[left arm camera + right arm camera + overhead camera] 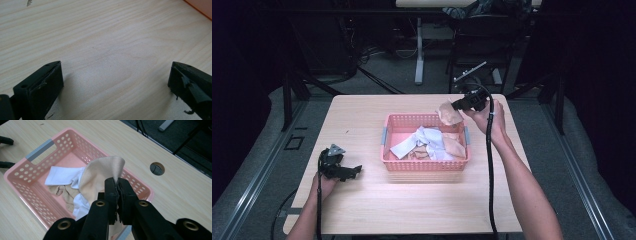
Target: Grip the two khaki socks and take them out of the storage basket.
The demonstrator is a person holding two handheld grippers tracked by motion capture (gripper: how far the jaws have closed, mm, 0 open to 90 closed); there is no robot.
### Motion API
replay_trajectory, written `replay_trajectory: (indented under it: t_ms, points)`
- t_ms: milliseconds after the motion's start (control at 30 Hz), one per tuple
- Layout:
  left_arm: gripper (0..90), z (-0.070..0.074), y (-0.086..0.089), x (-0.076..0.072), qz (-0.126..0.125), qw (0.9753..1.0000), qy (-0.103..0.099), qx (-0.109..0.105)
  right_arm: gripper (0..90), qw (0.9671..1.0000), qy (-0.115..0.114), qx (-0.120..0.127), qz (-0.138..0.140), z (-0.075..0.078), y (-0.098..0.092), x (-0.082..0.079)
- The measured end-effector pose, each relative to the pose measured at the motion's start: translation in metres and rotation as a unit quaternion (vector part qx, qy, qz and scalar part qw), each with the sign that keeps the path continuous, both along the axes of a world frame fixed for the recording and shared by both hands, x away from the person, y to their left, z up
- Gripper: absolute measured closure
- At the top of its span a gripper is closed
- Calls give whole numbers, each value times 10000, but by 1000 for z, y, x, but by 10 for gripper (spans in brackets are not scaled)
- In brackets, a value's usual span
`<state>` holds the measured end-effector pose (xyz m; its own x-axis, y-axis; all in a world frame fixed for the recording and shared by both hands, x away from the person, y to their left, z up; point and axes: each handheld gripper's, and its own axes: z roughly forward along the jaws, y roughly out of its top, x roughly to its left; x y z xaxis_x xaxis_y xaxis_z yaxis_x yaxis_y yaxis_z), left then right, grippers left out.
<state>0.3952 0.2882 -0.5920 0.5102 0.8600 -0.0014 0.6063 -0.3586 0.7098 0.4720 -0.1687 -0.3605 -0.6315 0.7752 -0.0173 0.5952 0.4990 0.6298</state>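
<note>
High view, right gripper point(455, 106) pinching beige sock point(449, 113) above basket point(426, 163) rim

Basket point(425, 165): salmon pink plastic, its walls patterned with rows of small round holes; grey handle strips at the two short ends.
Held cloth point(100, 176): plain beige-tan, a fine knit, no print.
White cloth point(62, 175): plain white, lying in the basket.
Other beige cloths point(453, 146): the same tan, mixed among the white.
Right claw point(117, 185): black, with brass-coloured rivets farther back.
Left claw point(116, 82): black, its pads scuffed.
Tabletop point(362, 200): pale wood with a light, wavy grain.
Cables point(488, 165): black.
</note>
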Motion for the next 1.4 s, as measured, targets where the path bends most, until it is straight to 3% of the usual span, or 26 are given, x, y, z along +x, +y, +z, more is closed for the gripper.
replay_trajectory:
  t_ms: [400,667,1400]
  points:
    - [0,0,0,0,4,10000,-2,-2,863,9991,-382,102,-134,15,-19,-8]
    - [0,0,0,0,8,10000,-5,-5,862,9984,-414,201,-320,19,-40,-12]
    - [0,0,-1,0,30,10000,-3,-19,862,9944,-364,255,-957,-8,-107,-27]
